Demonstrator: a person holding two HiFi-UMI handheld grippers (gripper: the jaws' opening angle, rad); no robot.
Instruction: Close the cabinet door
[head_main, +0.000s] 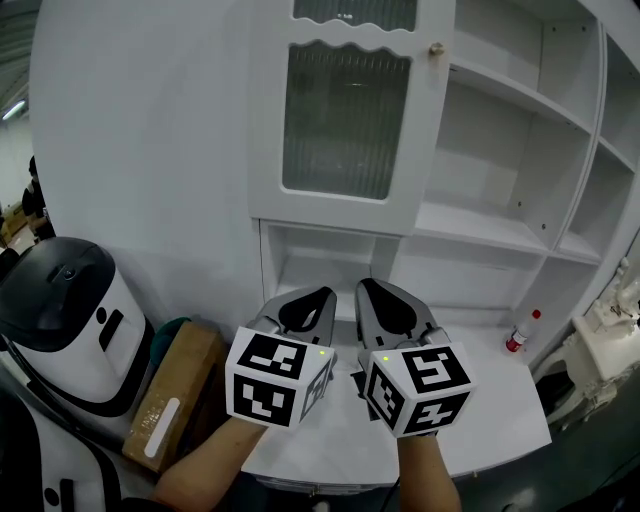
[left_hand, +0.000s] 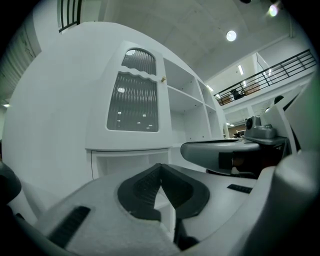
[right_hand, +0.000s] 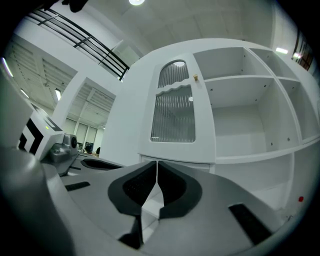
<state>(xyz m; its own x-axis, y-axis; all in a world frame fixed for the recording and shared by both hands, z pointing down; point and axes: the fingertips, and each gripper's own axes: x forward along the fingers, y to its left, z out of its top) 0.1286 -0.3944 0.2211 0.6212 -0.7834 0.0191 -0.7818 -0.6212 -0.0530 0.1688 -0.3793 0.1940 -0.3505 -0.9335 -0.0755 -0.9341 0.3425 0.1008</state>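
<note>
In the head view, the left tongs (head_main: 318, 300) and the right tongs (head_main: 372, 295) are held side by side, close together but apart, low over a white tabletop (head_main: 500, 400), each carried by a hand below its marker cube. The white cabinet door with a ribbed glass panel (head_main: 345, 120) is seen straight ahead and above them, well apart from both, covering the left bay of a tall white cabinet (head_main: 600, 120). A small brass knob (head_main: 436, 48) sits near the door's upper right edge. Whether the cabinet door lies fully flush cannot be told. To its right the open white shelves (head_main: 480, 225) are exposed, and free room is left between the tongs and the cabinet front. A small white bottle with a red cap (head_main: 520, 333) stands on the tabletop near its right edge. Left of the tabletop a brown cardboard box (head_main: 175, 395) and a white-and-black rounded machine (head_main: 70, 310) are seen lower down. In the left gripper view, the left tongs (left_hand: 161, 166) are pressed tip to tip with nothing between them. The cabinet door (left_hand: 134, 102) is seen beyond, and the right tongs (left_hand: 220, 150) cross at the right. In the right gripper view, the right tongs (right_hand: 157, 162) are likewise brought together on nothing. The cabinet door (right_hand: 173, 112) and the knob (right_hand: 196, 77) are seen ahead.
</note>
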